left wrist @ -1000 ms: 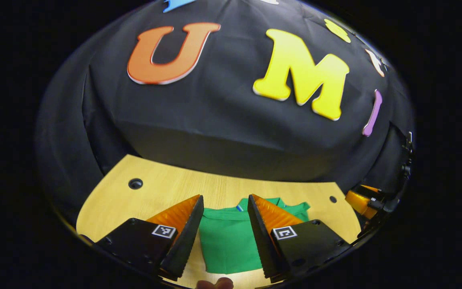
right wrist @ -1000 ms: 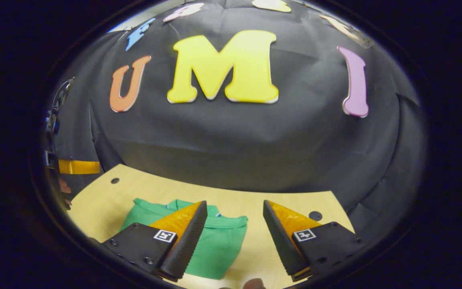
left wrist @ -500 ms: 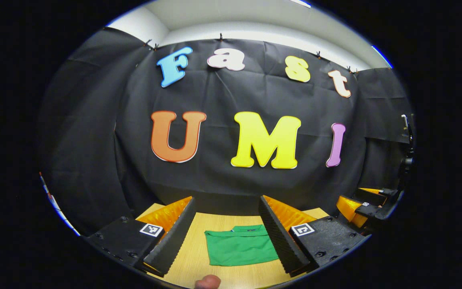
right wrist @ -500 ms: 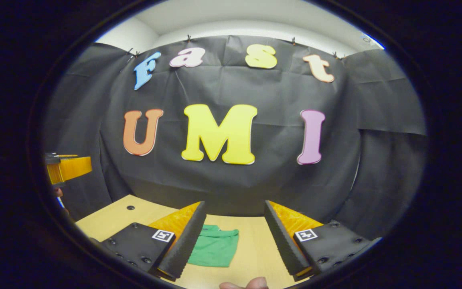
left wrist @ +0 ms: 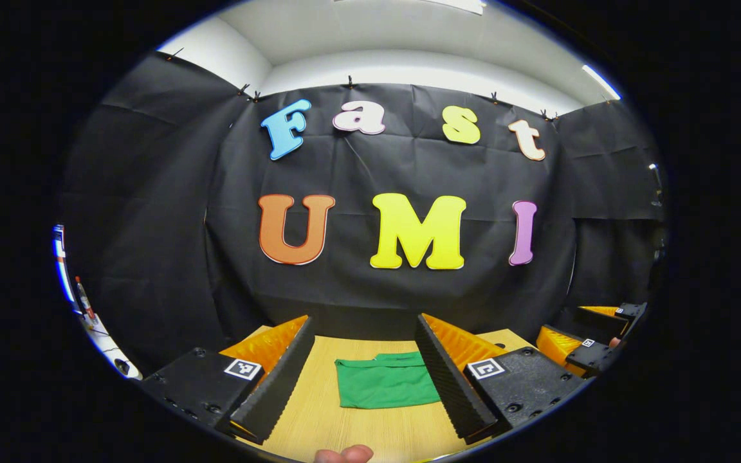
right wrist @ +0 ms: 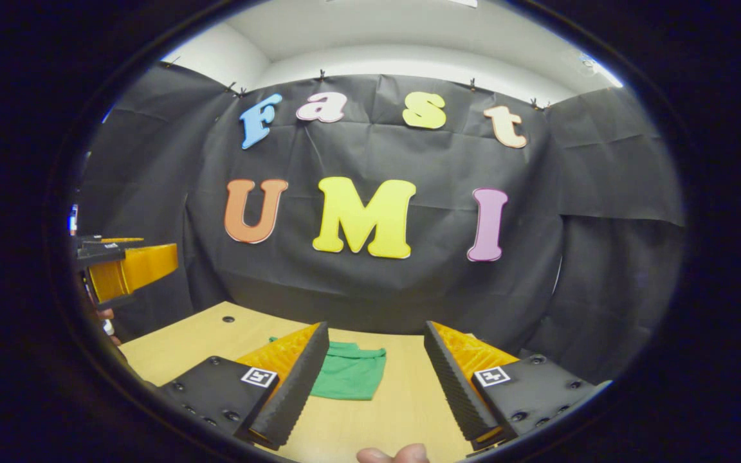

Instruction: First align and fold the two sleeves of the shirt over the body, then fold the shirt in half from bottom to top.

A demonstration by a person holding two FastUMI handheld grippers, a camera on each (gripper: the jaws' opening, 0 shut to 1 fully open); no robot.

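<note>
Shirt: matt green cloth. Counter: smooth pale wood grain. My tongs' pads: ribbed, matt.

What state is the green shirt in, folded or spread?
Folded: the green shirt lies as a compact rectangle on the table, no sleeves sticking out.

Black cloth covers the back and side walls, creased in places and clipped along its top edge. A white wall and ceiling show above it, evenly lit. A light wooden table stands against the cloth; a small round hole sits near its far left corner.
</note>
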